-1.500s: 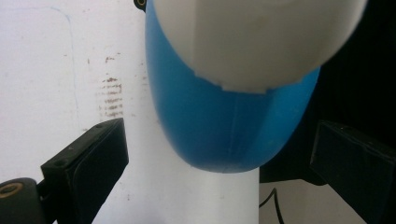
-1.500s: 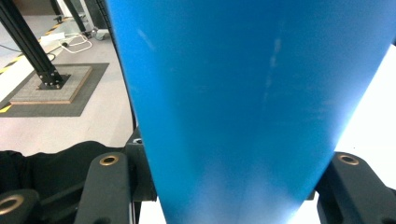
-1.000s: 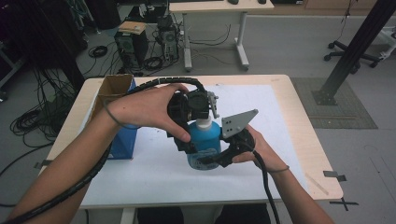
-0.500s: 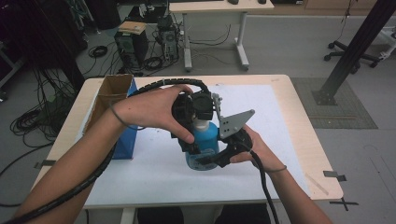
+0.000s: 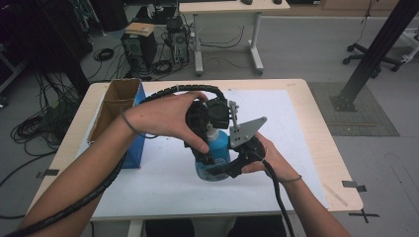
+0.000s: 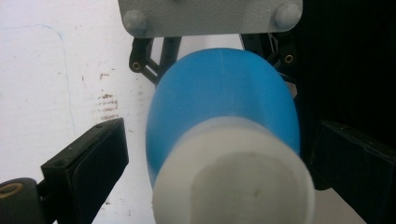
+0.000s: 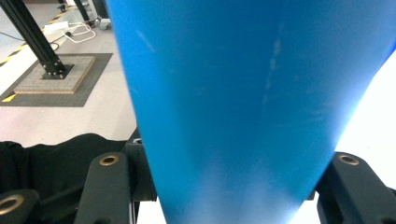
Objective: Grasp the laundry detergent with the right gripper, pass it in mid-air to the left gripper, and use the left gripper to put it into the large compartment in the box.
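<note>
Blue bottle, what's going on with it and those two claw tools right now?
Right gripper shut on blue bottle, holding it low. Left gripper open, jaws either side of white cap, not pressing. Cardboard box off to the side, nothing blocking.

Bottle [image 5: 213, 159] at mid-counter [image 5: 316, 148], between left hand-held gripper [image 5: 201, 148] on its left and right hand-held gripper [image 5: 236, 165] on its right; open box [image 5: 114, 106] at the counter's left edge.

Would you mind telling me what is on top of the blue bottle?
A white cap sits on the blue bottle. From above, the left hand-held gripper covers it, so the high view hides the cap.
</note>
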{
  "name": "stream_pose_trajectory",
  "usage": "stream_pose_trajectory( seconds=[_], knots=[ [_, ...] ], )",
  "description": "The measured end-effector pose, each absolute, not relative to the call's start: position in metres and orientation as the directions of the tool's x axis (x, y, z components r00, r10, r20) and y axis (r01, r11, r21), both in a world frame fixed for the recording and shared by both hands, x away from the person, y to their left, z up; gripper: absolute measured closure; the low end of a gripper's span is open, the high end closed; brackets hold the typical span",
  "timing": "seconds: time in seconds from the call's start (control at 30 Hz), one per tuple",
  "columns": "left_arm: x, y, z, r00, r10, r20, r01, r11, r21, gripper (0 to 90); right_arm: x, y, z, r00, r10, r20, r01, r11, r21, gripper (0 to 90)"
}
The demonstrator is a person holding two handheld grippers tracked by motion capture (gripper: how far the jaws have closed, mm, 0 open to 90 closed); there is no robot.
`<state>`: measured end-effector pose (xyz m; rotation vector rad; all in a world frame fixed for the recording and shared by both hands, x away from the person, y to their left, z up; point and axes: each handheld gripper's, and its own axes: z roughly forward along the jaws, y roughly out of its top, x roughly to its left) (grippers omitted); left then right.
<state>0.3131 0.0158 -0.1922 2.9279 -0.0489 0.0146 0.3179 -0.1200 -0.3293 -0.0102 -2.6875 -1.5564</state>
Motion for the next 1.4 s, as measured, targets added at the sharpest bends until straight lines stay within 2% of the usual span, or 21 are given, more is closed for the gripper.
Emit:
stream_pose_trajectory(
  seconds=[0.77, 1.4],
  knots=[
    [0.310, 0.008, -0.192, 0.999, -0.046, 0.024, -0.049, -0.981, 0.188, 25.8, 0.317, -0.121, -0.327, -0.999, -0.015, 0.031, 0.019, 0.493, 0.870, 42.8],
    [0.309, 0.005, -0.189, 0.999, -0.022, 0.045, -0.031, -0.981, 0.191, 37.0, 0.317, -0.122, -0.325, -1.000, -0.015, 0.020, 0.010, 0.489, 0.872, 42.8]
  ],
)
